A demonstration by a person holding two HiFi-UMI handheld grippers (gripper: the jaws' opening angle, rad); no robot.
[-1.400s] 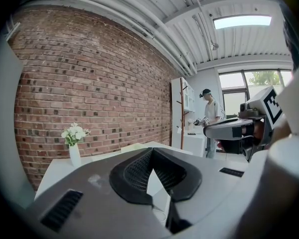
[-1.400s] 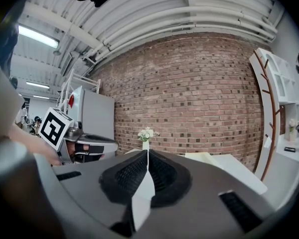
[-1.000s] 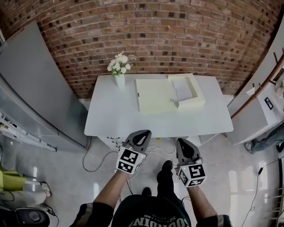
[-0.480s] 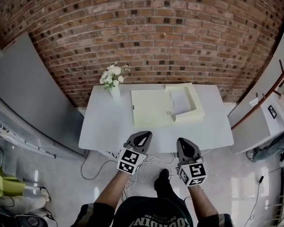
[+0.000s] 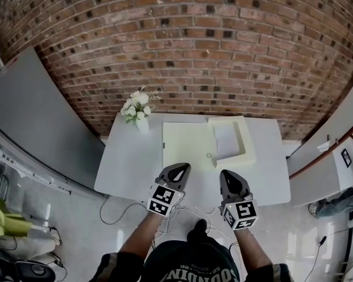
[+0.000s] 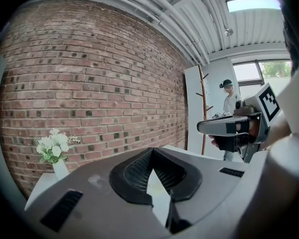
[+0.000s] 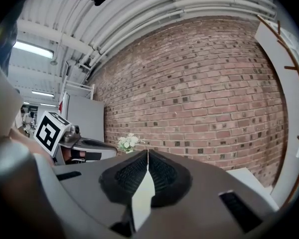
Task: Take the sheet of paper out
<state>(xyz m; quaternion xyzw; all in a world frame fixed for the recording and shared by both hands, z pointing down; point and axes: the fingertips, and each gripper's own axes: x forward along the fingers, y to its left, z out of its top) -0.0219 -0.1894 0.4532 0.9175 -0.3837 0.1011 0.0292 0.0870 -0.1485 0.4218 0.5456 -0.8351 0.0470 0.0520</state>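
Paper (image 5: 226, 138) lengthwise toward brick wall (image 5: 176, 51)

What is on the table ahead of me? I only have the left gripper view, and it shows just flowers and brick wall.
Observer: The head view shows a pale yellow file box lying open on the white table, to the right of the flower vase.
Operator: Where is the paper?
Observer: A white sheet lies inside the box's tray, which is its right half, toward the table's back right.
Operator: Is my other gripper free?
Observer: Yes. The right gripper view shows the right gripper with its jaws together and nothing between them.
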